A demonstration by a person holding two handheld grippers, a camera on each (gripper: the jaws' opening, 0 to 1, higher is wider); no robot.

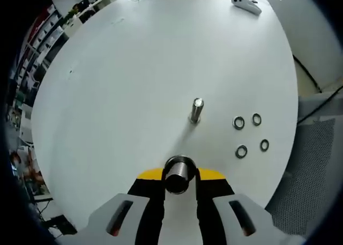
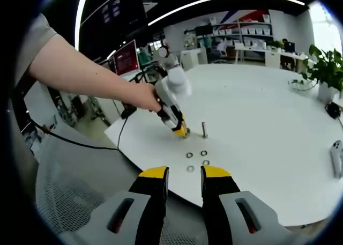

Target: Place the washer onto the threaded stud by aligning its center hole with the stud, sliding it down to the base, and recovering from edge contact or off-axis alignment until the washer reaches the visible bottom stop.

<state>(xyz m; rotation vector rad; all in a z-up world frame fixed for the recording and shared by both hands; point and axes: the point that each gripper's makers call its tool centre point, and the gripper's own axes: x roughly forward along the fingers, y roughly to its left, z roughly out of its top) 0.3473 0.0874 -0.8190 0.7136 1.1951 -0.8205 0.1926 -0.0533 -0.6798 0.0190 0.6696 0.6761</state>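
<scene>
Left gripper (image 1: 179,176) – clamps threaded stud (image 1: 178,175) | washers (image 1: 239,123) – on table (image 1: 134,84)

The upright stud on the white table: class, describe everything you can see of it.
The stud is a short, silvery metal post with a flat, shiny top, standing upright and alone on the white table. No washer sits on it. Four dark washers lie flat on the table beside it, apart from it. The left gripper, clamping a threaded metal piece, is close but not touching.
</scene>
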